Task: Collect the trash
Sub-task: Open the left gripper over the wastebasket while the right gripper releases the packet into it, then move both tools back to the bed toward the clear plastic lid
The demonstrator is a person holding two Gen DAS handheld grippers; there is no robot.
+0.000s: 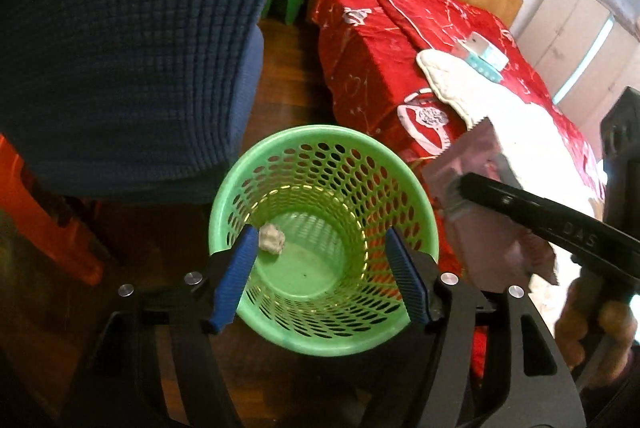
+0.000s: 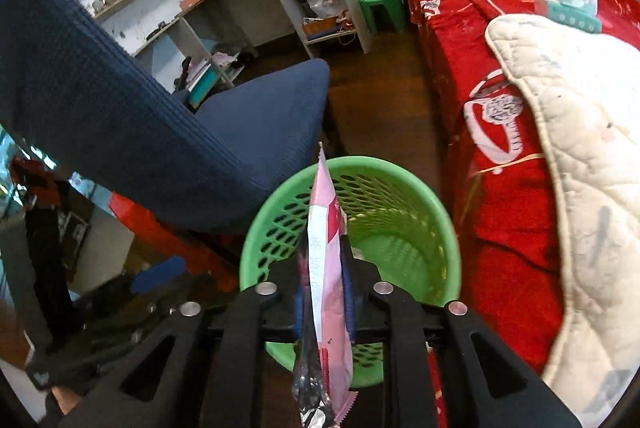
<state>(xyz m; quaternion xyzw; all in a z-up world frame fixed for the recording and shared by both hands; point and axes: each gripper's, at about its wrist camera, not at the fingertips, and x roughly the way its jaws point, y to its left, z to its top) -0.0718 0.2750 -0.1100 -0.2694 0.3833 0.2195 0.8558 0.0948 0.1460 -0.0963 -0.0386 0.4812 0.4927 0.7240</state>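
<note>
We count one green mesh basket, one crumpled paper wad in it, one pink wrapper and two grippers. The wad is pale grey and knotted; it lies on the basket floor at nine o'clock, just beside the left blue pad. The left gripper stands open above the basket mouth with nothing between its pads. The wrapper is flat, pink and white with a red patch, a serrated end and a silvery inside; it stands on edge between the narrow jaws of the right gripper, which hold it over the basket's near rim. In the left wrist view that gripper comes in at three o'clock. The basket stands on the dark wooden floor, a blue chair at ten o'clock, a red-covered bed at two, open floor at twelve
</note>
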